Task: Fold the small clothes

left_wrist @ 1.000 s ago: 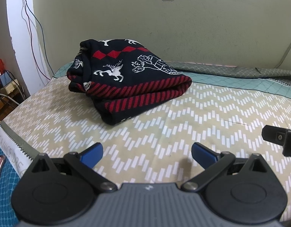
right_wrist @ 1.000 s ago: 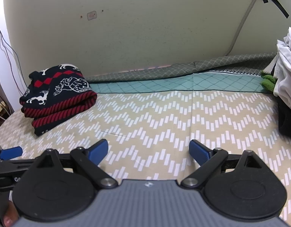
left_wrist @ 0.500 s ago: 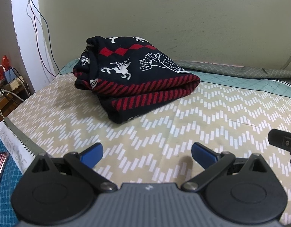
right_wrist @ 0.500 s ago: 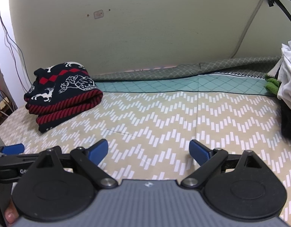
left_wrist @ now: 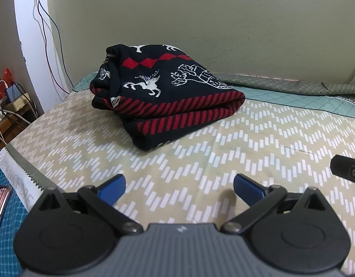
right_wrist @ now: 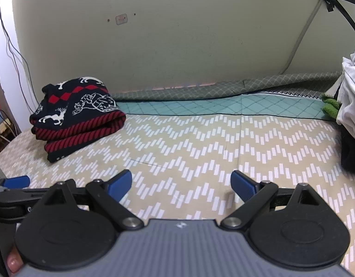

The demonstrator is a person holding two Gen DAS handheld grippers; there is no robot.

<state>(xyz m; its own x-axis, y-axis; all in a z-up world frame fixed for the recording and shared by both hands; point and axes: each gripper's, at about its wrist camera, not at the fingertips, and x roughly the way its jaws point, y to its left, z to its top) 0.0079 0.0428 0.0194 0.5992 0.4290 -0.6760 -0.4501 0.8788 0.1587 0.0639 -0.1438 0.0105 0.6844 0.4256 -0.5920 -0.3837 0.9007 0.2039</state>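
One legible inscription noted: a white strip (left_wrist: 18,182) along the edge of the bed cover at my far left carries grey capitals reading "HAVE A NICE DRE", the remainder cut off behind my left tool (left_wrist: 178,188). A letter "G" shows on that tool's arm in my right view; nothing else is readable.

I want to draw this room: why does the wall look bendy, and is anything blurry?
Left wrist view: the fisheye lens bows the wall and darkens the corners; the sweater is sharp. Right wrist view: same curving, the white clothes are squeezed at the edge, and soft shadows sit under the open right gripper.
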